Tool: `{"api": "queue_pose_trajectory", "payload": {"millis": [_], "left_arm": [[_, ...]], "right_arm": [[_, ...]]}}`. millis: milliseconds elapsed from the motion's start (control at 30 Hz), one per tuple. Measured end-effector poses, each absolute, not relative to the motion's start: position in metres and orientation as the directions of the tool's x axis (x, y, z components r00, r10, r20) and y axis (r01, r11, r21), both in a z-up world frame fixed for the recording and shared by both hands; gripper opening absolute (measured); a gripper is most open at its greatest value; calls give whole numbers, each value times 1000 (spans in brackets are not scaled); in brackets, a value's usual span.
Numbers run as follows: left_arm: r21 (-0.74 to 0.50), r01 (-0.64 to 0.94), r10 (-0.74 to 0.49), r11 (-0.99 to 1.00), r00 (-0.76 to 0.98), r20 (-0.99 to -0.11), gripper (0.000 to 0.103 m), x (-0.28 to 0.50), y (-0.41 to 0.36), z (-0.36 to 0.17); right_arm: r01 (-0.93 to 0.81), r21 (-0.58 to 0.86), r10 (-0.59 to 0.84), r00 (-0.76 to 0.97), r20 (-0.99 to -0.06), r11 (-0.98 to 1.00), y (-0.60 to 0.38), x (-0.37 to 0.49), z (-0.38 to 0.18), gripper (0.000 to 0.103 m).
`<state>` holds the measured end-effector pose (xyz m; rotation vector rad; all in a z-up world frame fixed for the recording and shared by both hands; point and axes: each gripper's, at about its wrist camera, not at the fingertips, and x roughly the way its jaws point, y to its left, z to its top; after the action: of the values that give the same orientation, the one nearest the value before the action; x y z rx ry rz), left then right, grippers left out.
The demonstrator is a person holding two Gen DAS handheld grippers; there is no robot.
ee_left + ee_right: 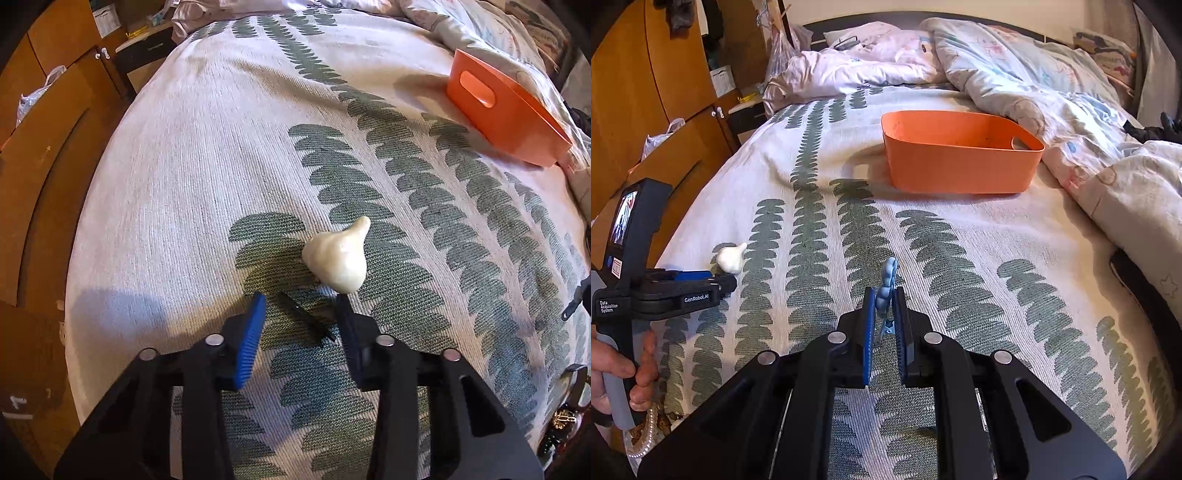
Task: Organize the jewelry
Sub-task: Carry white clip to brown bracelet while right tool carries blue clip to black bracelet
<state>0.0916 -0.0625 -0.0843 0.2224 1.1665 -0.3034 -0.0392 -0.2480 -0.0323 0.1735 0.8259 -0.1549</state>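
My right gripper (885, 295) is shut on a blue hair clip (888, 280) and holds it above the bedspread, its top sticking up past the pads. An orange bin (960, 151) stands on the bed ahead of it; it also shows in the left wrist view (506, 110) at the far right. My left gripper (301, 299) is open and low over the bed, just short of a white pear-shaped object (338, 254), which also shows in the right wrist view (731, 256). A thin black pin (306, 317) lies between its fingers.
A crumpled duvet (1052, 85) is heaped behind and right of the bin. Wooden cabinets (646, 92) stand along the bed's left side. A pearl strand (646, 424) and other jewelry (561, 417) lie near the bed's near edge.
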Motion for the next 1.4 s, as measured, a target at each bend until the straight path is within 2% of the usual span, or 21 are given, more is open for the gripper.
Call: {"api": "queue_pose_trajectory", "payload": {"millis": [100,133,300,567,800,1100,1400], "left_arm": [[22,342,-114,939,371,-922,15,89,-64,-84],[25,342,-112,939,375,-920,13,90,-63,-83],[37,340,-110,940,405,-908,12,81,-62,-75],[-14,328,-171,944,455,-874,12,68,-49,-33],[-31,343,-206,939,488,-848,12,19,-39,-3],[32,349,-163,937,514,-842,12,-55,-29,-9],[76,284,-101,956,561,-822,12,-103,-20,-27]], "right_arm": [[201,87,-73,672,-737,976,-247,-40,-30,11],[200,87,-73,673,-736,976,-247,-40,-30,12],[197,85,-75,685,-725,977,-247,-48,-22,12],[196,82,-84,710,-700,977,-248,-73,-3,12],[201,72,-101,731,-675,977,-252,-113,21,12],[277,93,-137,706,-695,956,-276,-174,9,12],[324,51,-192,673,-715,945,-286,-172,-7,12]]}}
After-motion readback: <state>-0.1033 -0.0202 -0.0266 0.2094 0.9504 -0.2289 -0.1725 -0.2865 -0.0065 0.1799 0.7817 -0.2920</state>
